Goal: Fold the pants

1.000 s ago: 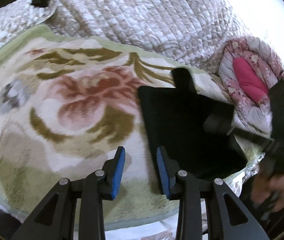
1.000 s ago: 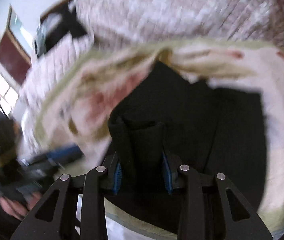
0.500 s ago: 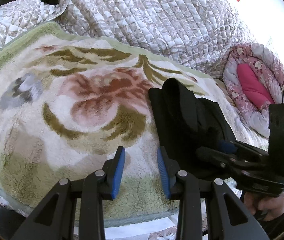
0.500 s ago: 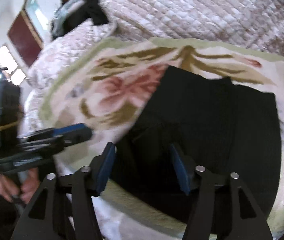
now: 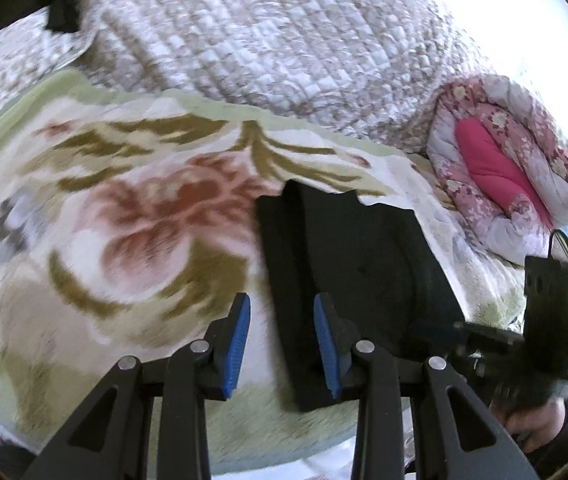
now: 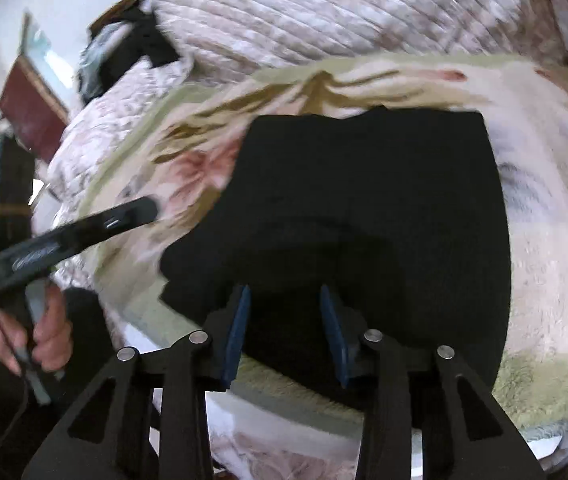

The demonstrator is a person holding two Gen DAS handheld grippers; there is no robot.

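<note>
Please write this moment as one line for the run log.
step: fold pants | pants: folded, flat on floral blanket | left gripper: open, empty | right gripper: open, empty, above pants

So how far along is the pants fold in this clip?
The black pants already lie as a compact folded stack on the floral blanket. In hand: nothing; left gripper and right gripper both have open jaws. Left: perhaps tidying the raised fold.

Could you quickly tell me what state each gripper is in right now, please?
Left gripper: open, holding nothing, beside the left edge of the black pants.
Right gripper: open, holding nothing, above the pants.
</note>
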